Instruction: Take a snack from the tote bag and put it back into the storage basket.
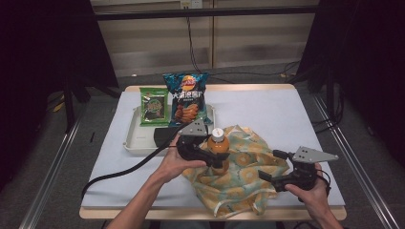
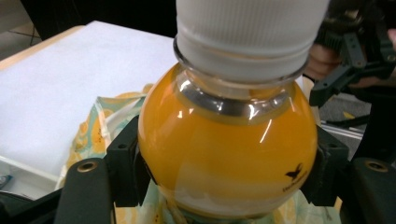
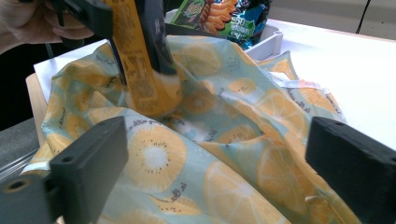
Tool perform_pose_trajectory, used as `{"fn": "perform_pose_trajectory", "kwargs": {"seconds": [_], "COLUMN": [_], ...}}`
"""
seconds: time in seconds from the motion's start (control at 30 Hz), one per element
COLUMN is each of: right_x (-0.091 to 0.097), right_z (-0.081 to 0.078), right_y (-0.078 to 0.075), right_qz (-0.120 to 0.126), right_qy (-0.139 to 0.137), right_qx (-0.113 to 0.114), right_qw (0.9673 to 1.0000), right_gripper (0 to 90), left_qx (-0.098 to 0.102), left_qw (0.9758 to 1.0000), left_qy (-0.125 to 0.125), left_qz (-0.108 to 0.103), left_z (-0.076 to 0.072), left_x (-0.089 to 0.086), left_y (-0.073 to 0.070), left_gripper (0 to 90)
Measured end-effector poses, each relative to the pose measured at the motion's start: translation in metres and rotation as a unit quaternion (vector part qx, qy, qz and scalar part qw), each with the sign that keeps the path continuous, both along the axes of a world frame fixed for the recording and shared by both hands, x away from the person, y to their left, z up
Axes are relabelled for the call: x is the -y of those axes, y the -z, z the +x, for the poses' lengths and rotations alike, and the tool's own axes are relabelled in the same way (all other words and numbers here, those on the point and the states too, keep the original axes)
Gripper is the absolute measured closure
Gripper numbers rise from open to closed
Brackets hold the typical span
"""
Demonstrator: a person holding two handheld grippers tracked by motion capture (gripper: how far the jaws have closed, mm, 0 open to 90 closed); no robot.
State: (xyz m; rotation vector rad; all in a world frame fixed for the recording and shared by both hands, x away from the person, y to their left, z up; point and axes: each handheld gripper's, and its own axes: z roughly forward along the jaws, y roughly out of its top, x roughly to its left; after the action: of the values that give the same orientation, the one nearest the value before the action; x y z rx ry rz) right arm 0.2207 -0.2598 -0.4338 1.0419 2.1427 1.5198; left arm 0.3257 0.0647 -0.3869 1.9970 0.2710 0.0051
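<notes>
Centrally, left gripper (image 1: 216, 153) clamps bottle (image 1: 218, 149), on cloth (image 1: 239, 179).

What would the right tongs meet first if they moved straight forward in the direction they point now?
Most likely the lemon-print cloth, which fills the space between and just beyond the open right tongs. Farther along the same line stands the orange bottle held by the left tongs; depth is hard to judge.

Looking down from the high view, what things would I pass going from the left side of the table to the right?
Green snack packet → blue chip bag → orange drink bottle held in the left gripper → right gripper, over the citrus-print cloth.
</notes>
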Motion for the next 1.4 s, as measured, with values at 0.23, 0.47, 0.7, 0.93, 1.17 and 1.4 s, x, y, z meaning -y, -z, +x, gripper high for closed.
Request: {"fn": "perform_pose_trajectory", "kwargs": {"seconds": [0.23, 0.47, 0.7, 0.93, 1.17, 1.4], "right_x": [0.0, -0.001, -0.001, -0.001, 0.001, 0.0], "right_z": [0.001, 0.003, 0.002, 0.001, 0.001, 0.001], "right_y": [0.0, 0.0, 0.0, 0.001, 0.001, 0.001], "right_qz": [0.003, 0.006, 0.005, 0.002, 0.003, 0.003], "right_qy": [-0.008, 0.0, 0.001, 0.0, 0.0, -0.002], "right_qx": [0.006, 0.006, 0.005, 0.004, 0.006, 0.006], "right_qw": [0.9999, 1.0, 1.0, 1.0, 1.0, 1.0], "right_gripper": [1.5, 1.9, 2.5, 2.6, 2.7, 3.0], "left_qx": [-0.003, -0.01, -0.014, -0.004, 0.003, 0.008], "left_qw": [0.9998, 0.999, 0.9977, 0.9975, 0.9958, 0.993], "left_qy": [-0.017, -0.023, -0.044, -0.057, -0.082, -0.113], "left_qz": [-0.011, -0.037, -0.049, -0.041, -0.042, -0.035], "left_z": [0.003, 0.006, 0.007, 0.003, 0.005, 0.007], "left_x": [-0.011, -0.022, -0.029, -0.04, -0.06, -0.081], "left_y": [-0.008, -0.019, -0.029, -0.04, -0.047, -0.05], "left_gripper": [31.1, 31.1, 31.2, 31.1, 31.2, 31.2]}}
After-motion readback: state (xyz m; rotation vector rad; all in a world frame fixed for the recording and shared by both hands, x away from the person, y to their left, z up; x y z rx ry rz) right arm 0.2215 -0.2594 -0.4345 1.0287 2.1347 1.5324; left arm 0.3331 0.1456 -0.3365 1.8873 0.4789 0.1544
